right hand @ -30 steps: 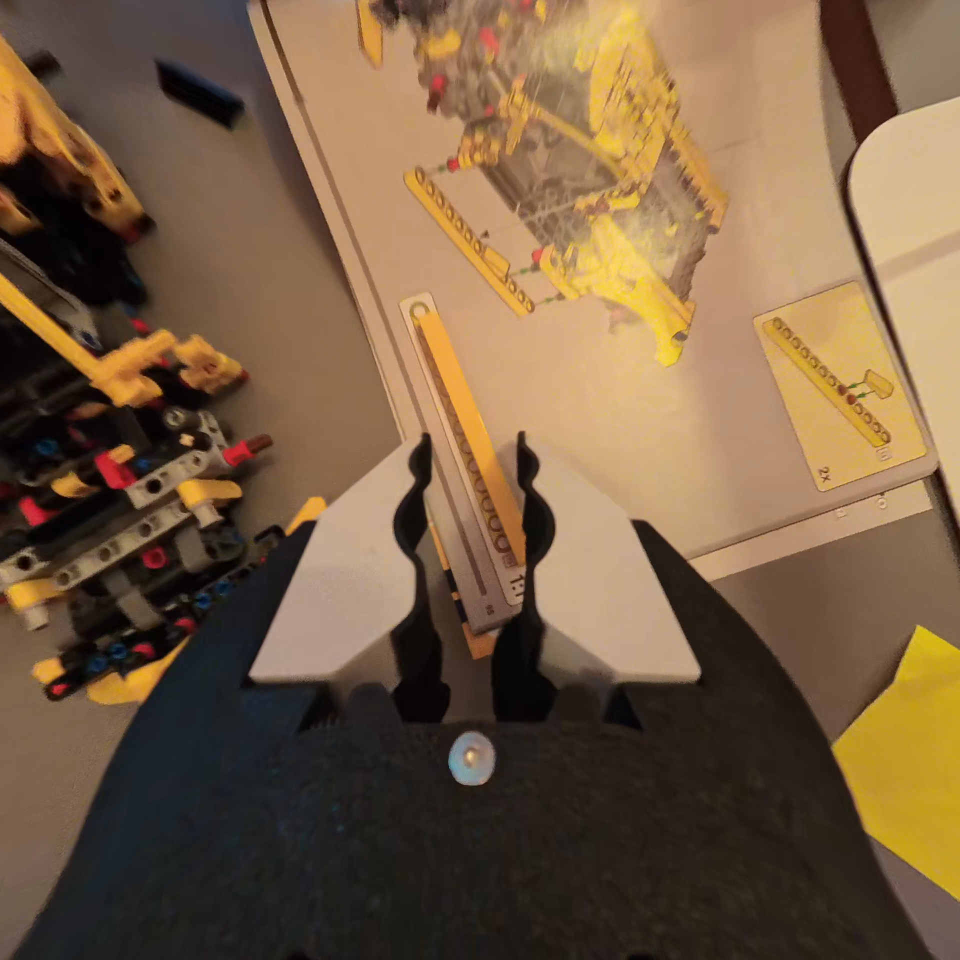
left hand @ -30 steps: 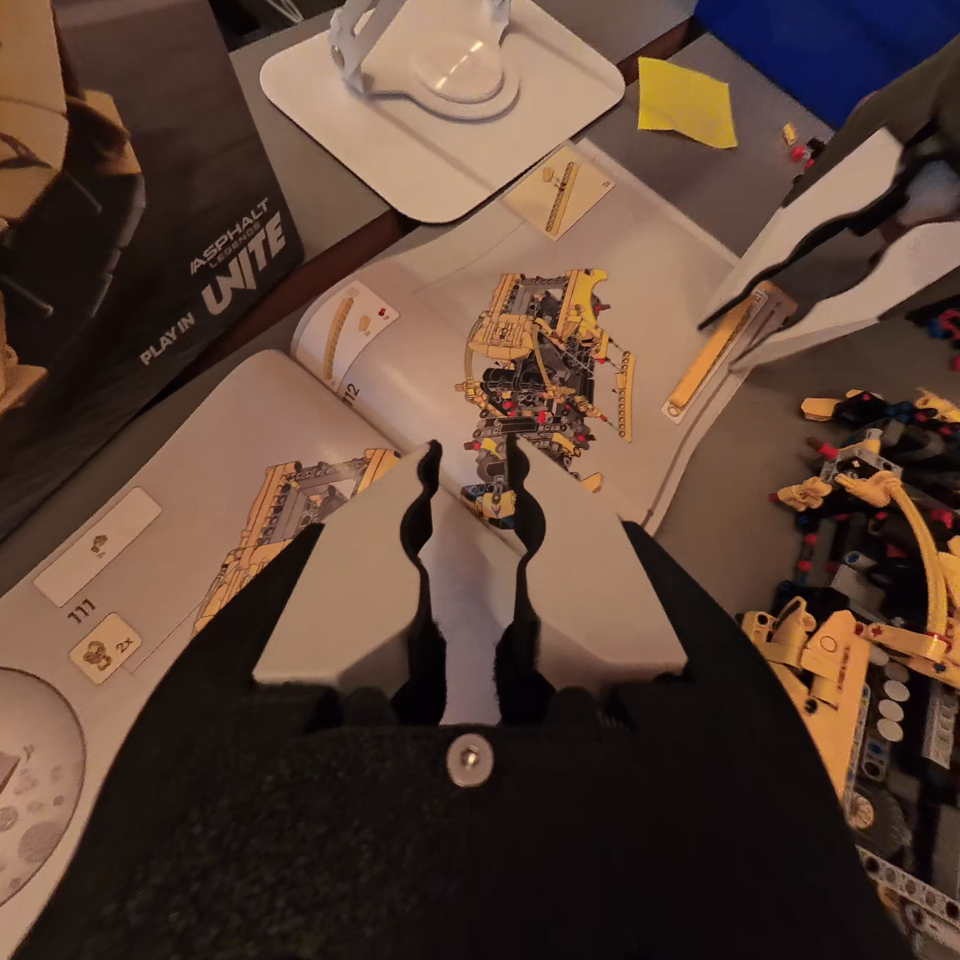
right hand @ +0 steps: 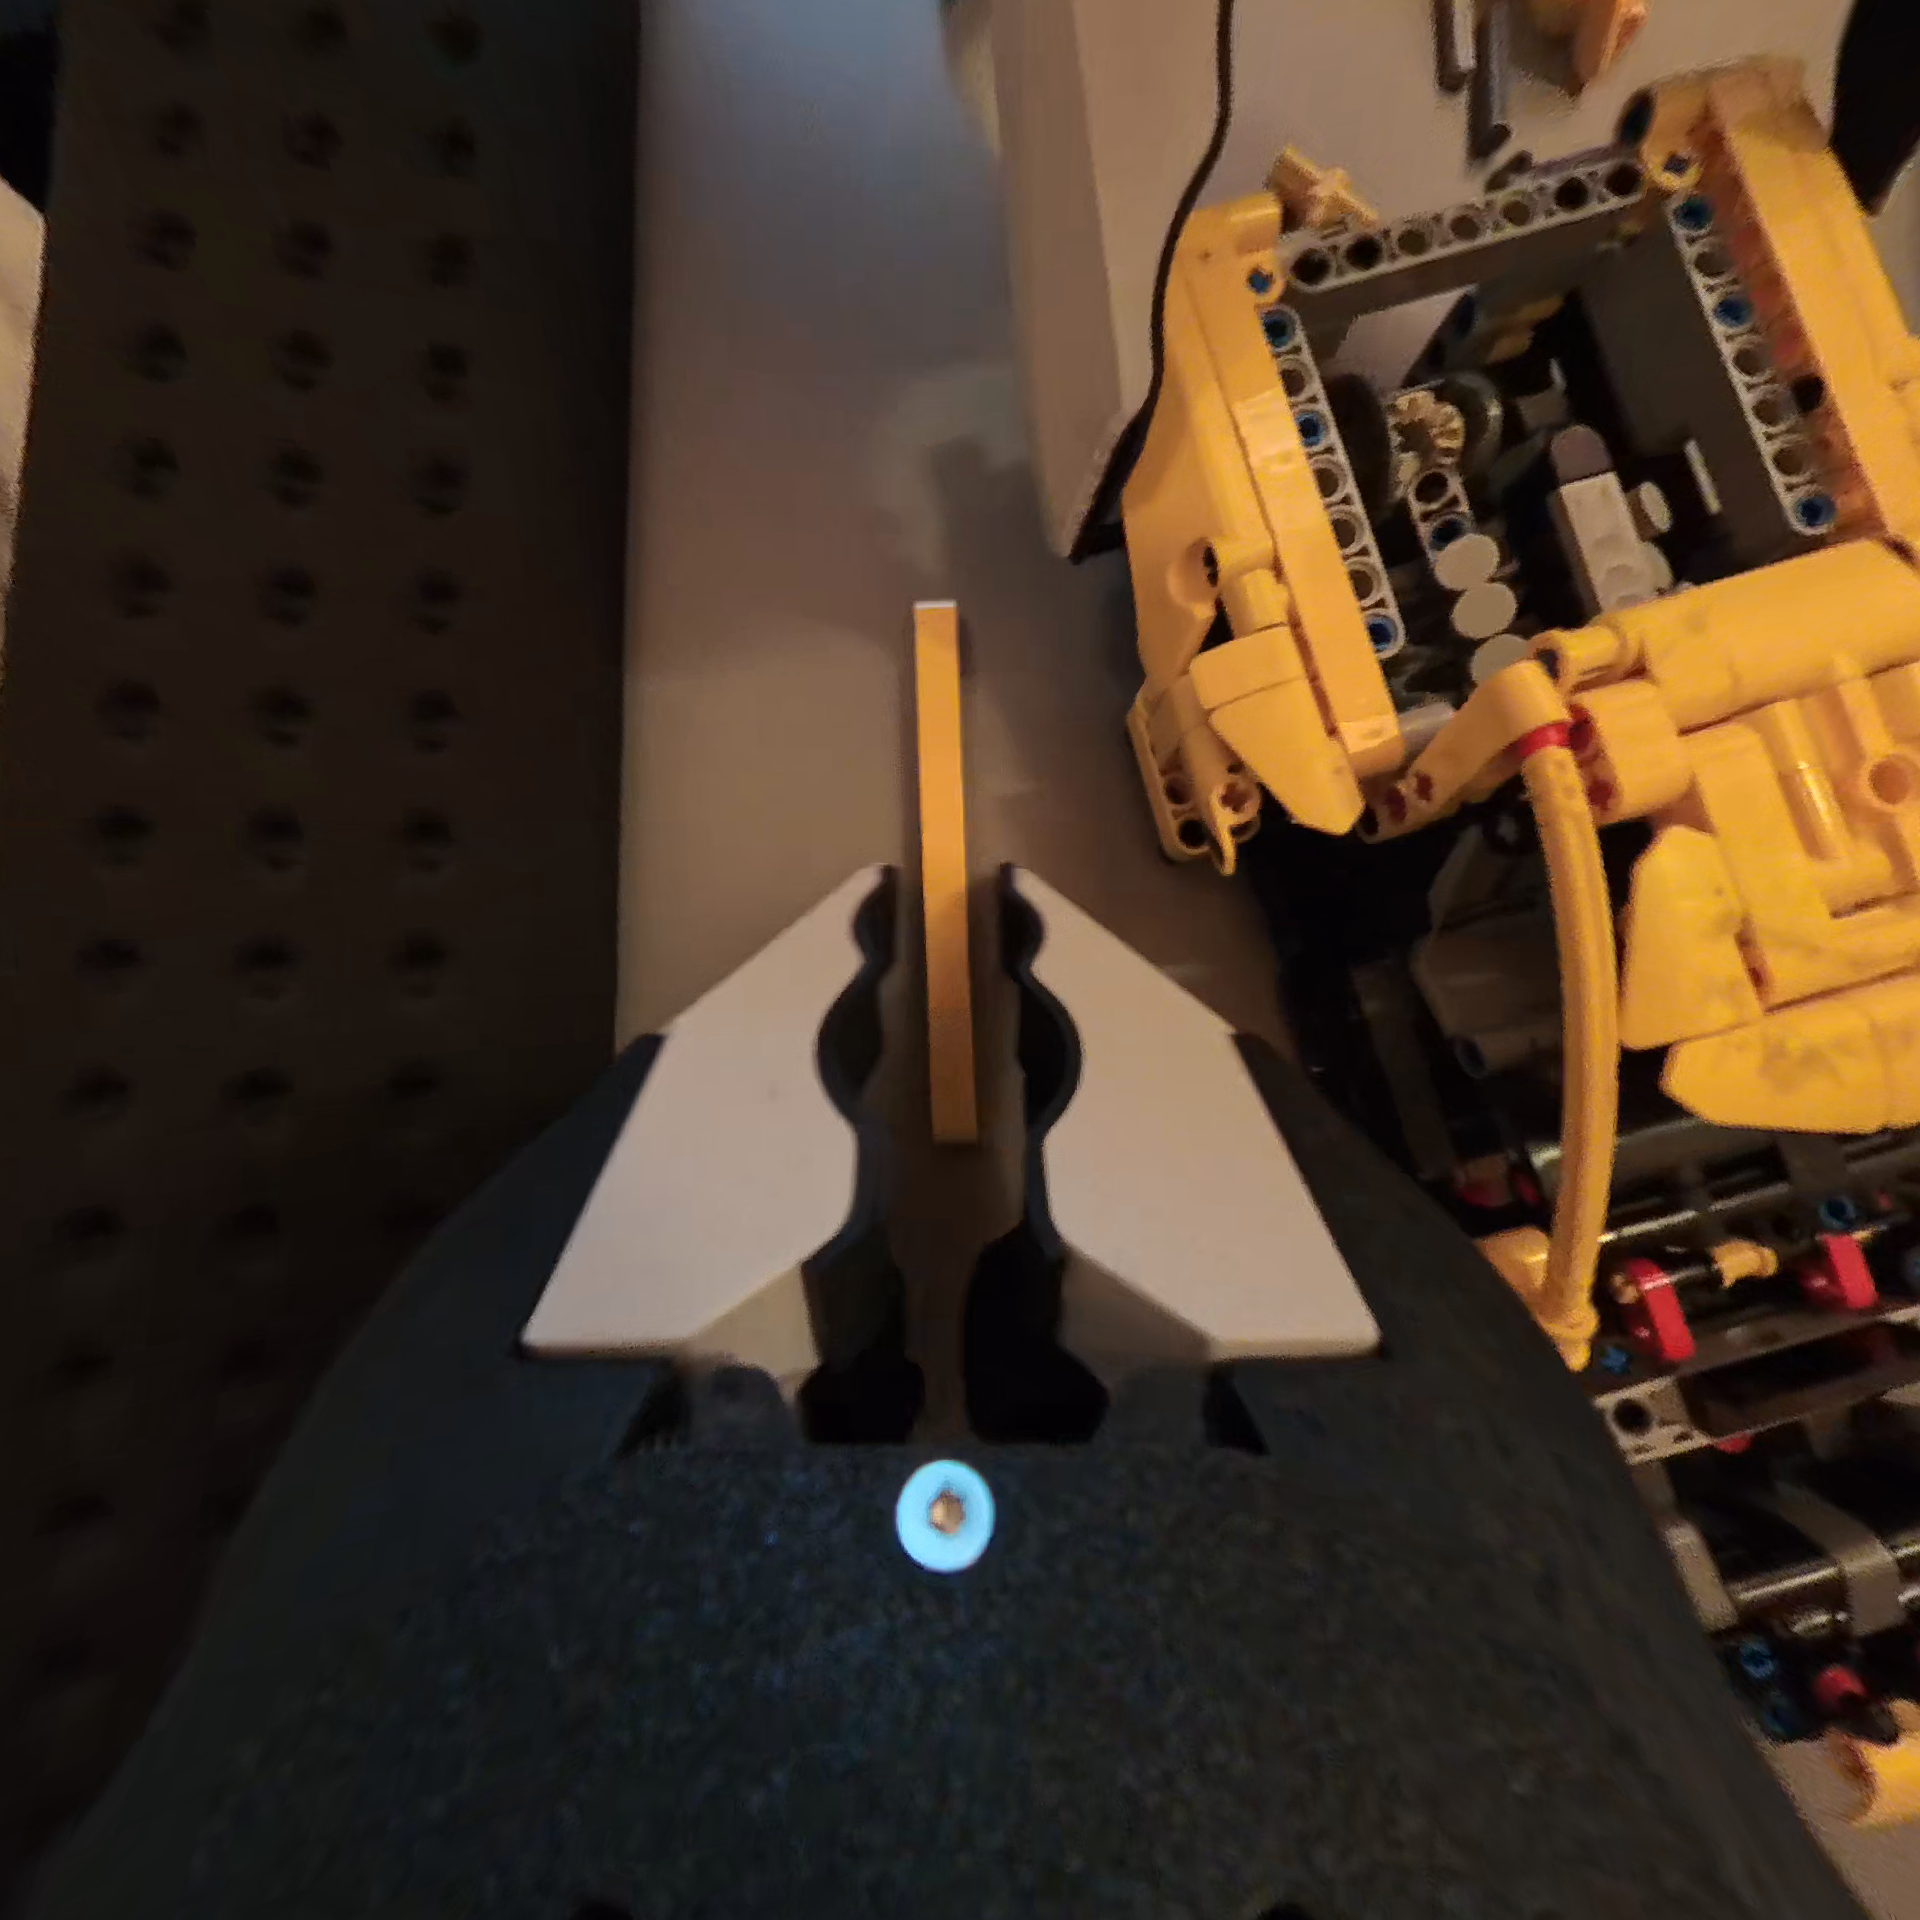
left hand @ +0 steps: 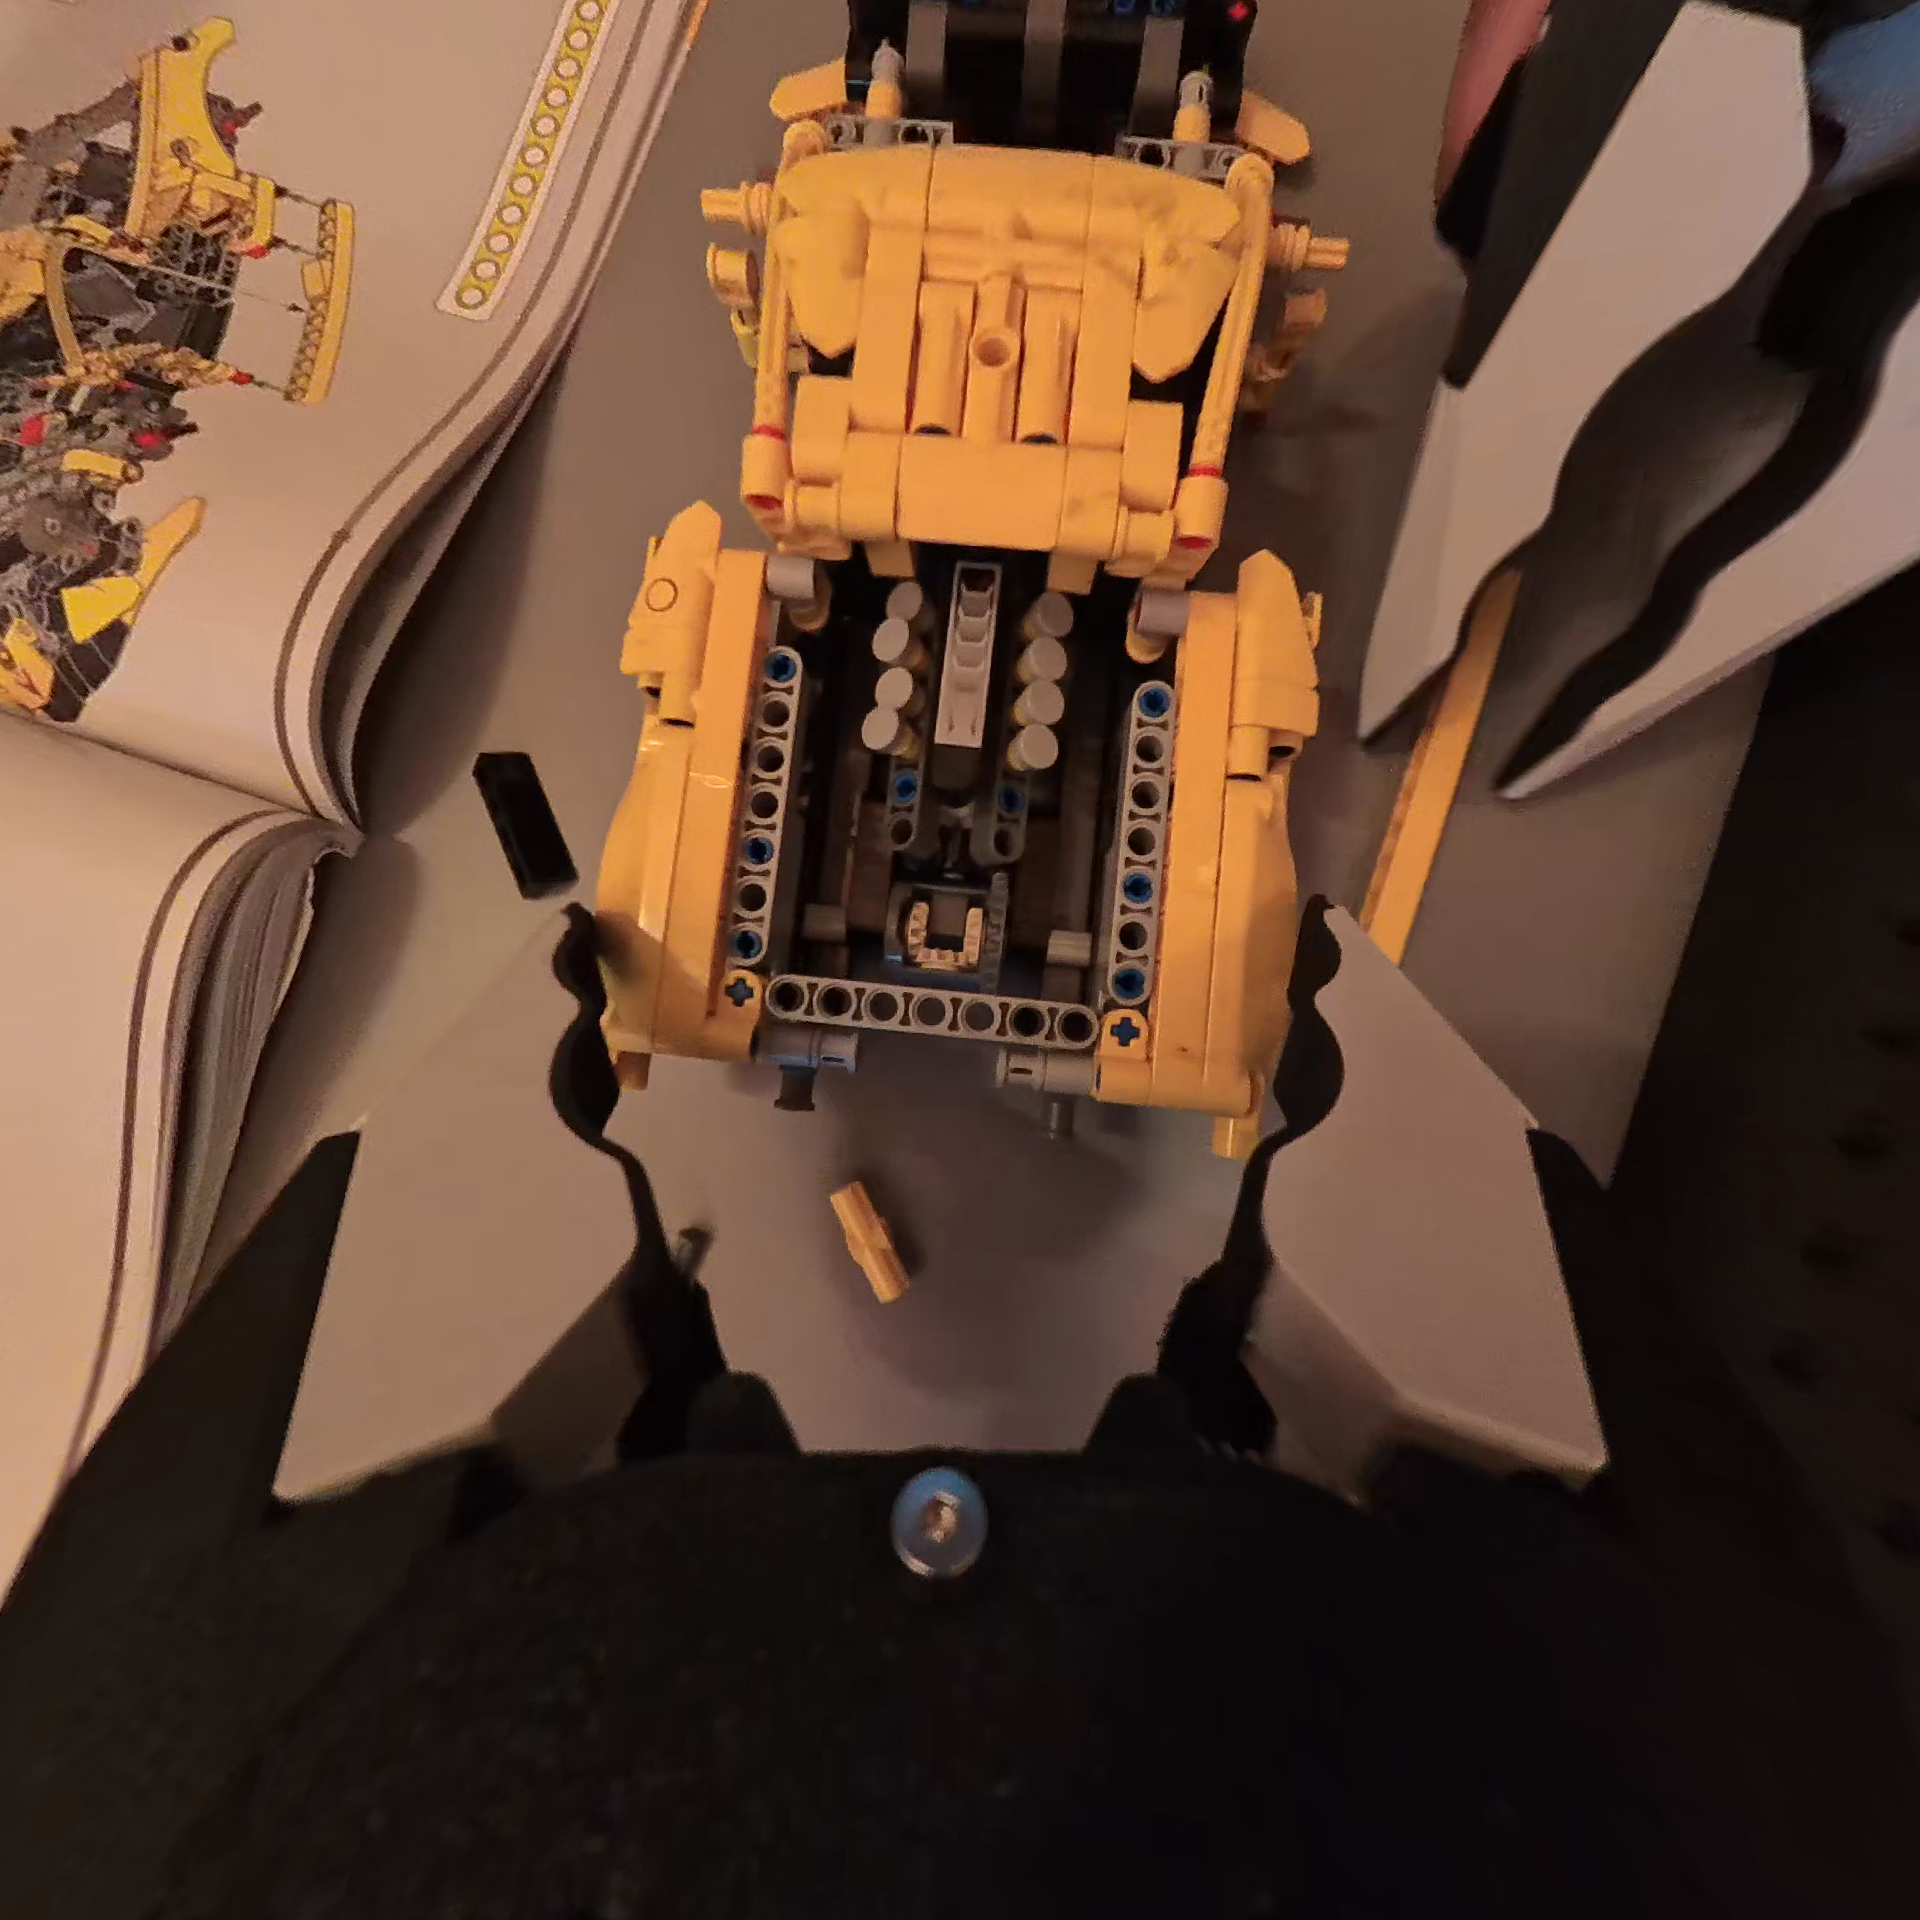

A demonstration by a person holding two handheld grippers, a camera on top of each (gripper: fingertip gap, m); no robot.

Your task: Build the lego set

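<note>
**A:** What is taking up most of the table?

**B:** The yellow lego model is sitting in the middle of the grey table, its open frame showing grey beams, blue pins and pale round pieces inside. The left gripper is reaching over its near end with the fingers spread wide, one on each side of the model's rear corners, gripping nothing.

**A:** And the right one?

**B:** The right gripper is pinching a long yellow beam edge-on, just right of the model; the beam is sticking out beyond the fingertips.

**A:** Anything with print on it?

**B:** The instruction booklet is lying open at the far left, showing pictures of the model and a long beam; no writing is readable there.

**A:** Smaller things?

**B:** A black piece is lying between booklet and model, and a small yellow connector is lying on the table between the left fingers.
</note>
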